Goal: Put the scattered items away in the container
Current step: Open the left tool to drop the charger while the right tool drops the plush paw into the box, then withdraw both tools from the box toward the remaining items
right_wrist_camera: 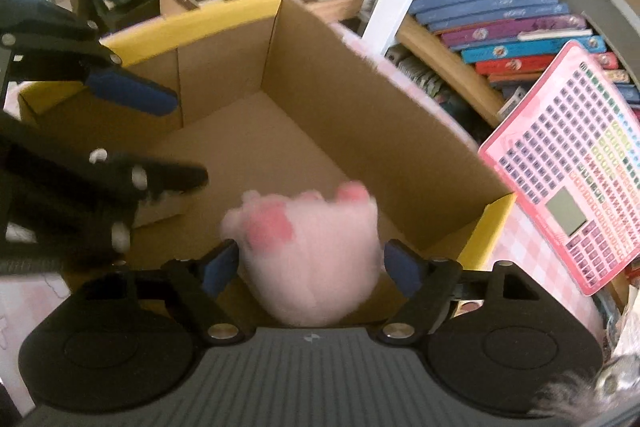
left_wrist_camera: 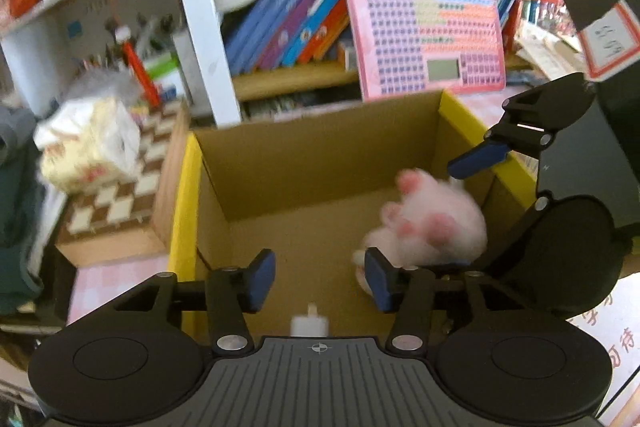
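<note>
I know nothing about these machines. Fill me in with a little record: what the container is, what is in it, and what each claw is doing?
container: open cardboard box with yellow flap edges
inside it: pink plush paw, blurred; small white item near the front wall
left claw: open over the box, nothing between the pads
right claw: open, the paw between the pads but not pressed
nearby: pink keyboard toy, chessboard

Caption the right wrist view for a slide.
Right tongs open around a pink plush paw over the yellow-rimmed cardboard box, left tongs alongside.
</note>
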`<state>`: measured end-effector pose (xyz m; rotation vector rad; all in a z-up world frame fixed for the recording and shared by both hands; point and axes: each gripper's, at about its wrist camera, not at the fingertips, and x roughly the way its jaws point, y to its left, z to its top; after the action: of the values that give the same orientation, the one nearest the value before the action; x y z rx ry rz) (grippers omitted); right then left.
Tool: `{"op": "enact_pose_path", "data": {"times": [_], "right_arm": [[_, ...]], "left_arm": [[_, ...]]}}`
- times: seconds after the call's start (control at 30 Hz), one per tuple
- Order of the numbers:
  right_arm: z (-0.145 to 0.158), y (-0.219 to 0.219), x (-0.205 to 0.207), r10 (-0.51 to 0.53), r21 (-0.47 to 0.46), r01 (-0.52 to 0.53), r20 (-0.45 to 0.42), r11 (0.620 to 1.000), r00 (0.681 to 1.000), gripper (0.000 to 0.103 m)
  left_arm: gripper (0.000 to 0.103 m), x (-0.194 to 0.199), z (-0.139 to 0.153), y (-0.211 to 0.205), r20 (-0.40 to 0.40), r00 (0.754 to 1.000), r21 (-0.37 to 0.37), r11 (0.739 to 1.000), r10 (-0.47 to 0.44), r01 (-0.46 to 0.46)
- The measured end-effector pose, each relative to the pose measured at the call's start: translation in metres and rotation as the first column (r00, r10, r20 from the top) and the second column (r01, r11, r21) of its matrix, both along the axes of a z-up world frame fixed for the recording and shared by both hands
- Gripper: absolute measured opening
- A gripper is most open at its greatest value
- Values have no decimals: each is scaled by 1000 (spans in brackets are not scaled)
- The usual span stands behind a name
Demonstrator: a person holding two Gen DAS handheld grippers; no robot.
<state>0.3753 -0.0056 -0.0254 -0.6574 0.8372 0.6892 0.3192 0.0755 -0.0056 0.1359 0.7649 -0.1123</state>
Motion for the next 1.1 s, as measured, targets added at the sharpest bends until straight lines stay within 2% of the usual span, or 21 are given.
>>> {"op": "enact_pose_path", "data": {"times": [0.27,0.33,0.63,0.73,0.87,1.1], "right_arm": [[35,-13,-22,-53,93,45,79,995,995,83],[47,-19,-31,-76,131,62,104,989,992,83],[101,-55,-83,-200,288,143,179,947,963,84],[115,-66,-104,-247,337,173,191,925,950,85],[126,-81,-134,-303,383,208,206,900,930,86],[119,-100,-180,-387,409,284,192,867,902,86]], "left_arm": [[61,-26,34,1,150,989,0,1000,11,-11],[66,-37,45,3,199,980,0,1000,15,-16],[75,-90,86,16,334,941,-43,998,51,-39],[81,-109,96,18,358,932,-64,997,55,-34],[82,-135,103,19,369,929,-77,997,38,-10],[82,-169,95,13,326,945,-75,997,17,8]]}}
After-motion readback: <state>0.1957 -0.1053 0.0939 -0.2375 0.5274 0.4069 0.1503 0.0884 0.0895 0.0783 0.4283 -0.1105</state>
